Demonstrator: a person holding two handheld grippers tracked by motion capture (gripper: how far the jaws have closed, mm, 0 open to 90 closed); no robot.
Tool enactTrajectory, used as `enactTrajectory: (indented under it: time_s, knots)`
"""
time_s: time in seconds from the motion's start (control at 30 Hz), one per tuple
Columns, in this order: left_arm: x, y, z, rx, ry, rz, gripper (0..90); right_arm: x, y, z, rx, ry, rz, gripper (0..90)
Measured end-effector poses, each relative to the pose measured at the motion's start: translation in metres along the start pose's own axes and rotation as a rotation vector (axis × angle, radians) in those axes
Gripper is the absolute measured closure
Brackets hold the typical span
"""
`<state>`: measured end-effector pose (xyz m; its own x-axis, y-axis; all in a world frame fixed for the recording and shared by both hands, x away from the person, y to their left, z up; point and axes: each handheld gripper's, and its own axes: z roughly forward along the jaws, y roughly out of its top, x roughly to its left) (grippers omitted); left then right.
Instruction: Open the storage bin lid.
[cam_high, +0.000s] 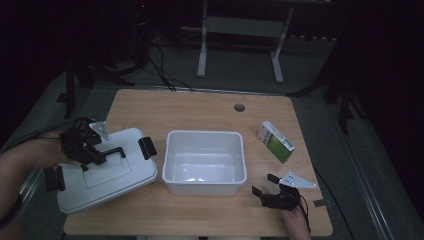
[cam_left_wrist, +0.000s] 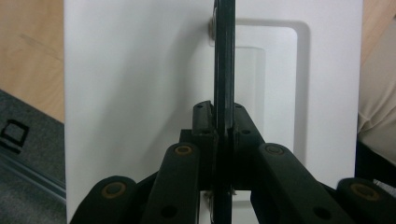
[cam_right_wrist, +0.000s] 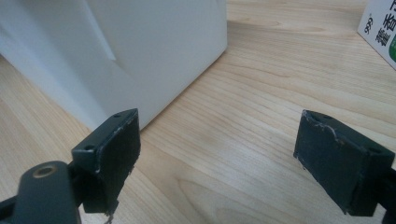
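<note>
Nearest my lens, my left gripper (cam_left_wrist: 223, 133) has its jaws pinched shut on the black handle (cam_left_wrist: 224, 56) of the lid (cam_left_wrist: 140, 93); the handle runs as a thin dark bar straight up from between the pads, over the lid's sunken panel; from the high view that gripper (cam_high: 95, 152) sits over the lid (cam_high: 107, 172), which lies flat at the table's (cam_high: 200, 107) left front, its near corner hanging past the edge, with black clips at two sides; the lid's right edge comes close to the tub (cam_high: 205, 162) but I cannot tell whether they touch; my right gripper (cam_high: 265, 187) rests low at the front right, jaws spread wide with nothing between them, only bare wood; through its own camera the pads (cam_right_wrist: 114, 149) frame open tabletop, with the tub's white wall (cam_right_wrist: 154, 51) just beyond the left pad and a corner of the box (cam_right_wrist: 380, 30) cut off at the top right, its print only partly readable; that green and white box (cam_high: 276, 141) stands to the right of the tub, apart from it; free room lies behind the tub as far as the cable hole (cam_high: 239, 107), and along the front edge; the room beyond the table is dark, so the stands and cables there are hard to make out; the tub looks empty, though glare on its floor blurs it.
</note>
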<state>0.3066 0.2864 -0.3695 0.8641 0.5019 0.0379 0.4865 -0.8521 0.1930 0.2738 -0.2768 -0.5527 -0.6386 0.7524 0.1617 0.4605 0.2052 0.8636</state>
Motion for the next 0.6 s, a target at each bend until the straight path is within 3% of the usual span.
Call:
enactTrajectory:
  time_s: [0.3,0.6]
  knots:
    - [0.006,-0.013,0.04,-0.04,-0.032,-0.033,83.6,0.0,-0.001,0.0,0.003,0.0,0.003,14.0]
    - [0.009,-0.013,0.073,-0.043,-0.046,-0.037,83.6,0.002,-0.001,0.002,0.011,-0.007,-0.011,14.0]
